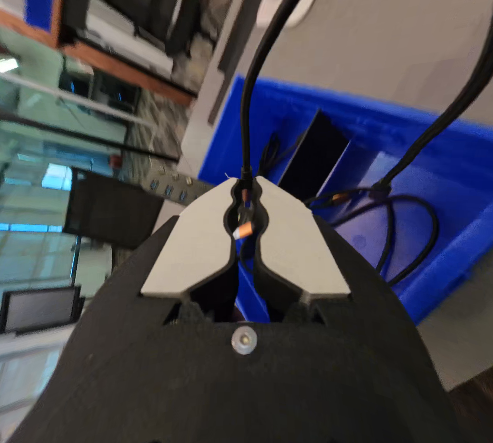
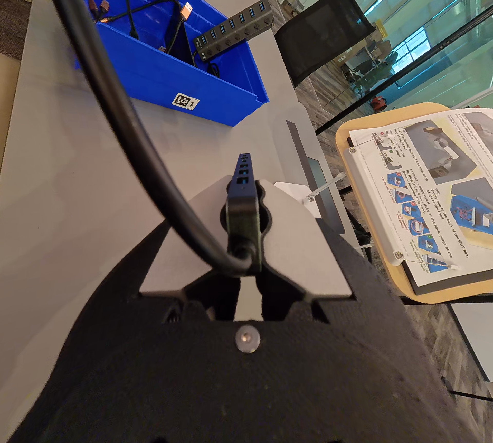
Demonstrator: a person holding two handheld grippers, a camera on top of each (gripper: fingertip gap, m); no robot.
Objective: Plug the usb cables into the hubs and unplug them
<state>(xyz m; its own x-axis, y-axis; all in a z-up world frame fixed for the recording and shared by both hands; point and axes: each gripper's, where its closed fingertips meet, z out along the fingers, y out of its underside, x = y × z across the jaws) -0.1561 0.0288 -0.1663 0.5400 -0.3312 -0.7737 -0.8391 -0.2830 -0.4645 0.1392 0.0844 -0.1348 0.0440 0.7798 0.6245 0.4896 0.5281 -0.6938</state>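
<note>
In the left wrist view my left gripper (image 1: 246,182) is shut on a thin black USB cable (image 1: 248,110), above a blue bin (image 1: 400,137). The cable's orange plug (image 1: 244,229) shows in the gap between the fingers, and the cable runs up past the tips. In the right wrist view my right gripper (image 2: 244,181) is shut on a small black hub (image 2: 242,206) with blue ports, held above the grey table (image 2: 80,190). The hub's thick black cable (image 2: 106,89) arcs up to the left. A long black hub (image 2: 234,27) with several blue ports rests on the blue bin's (image 2: 160,78) far side.
The bin holds loose black cables, an orange plug (image 2: 186,10) and a black divider (image 1: 314,153). A second black cable (image 1: 426,123) hangs into the bin. A wooden board with an instruction sheet (image 2: 426,190) stands on the right. A black chair (image 2: 320,30) is past the table edge. My hands' fingertips stand some 30 cm from each other.
</note>
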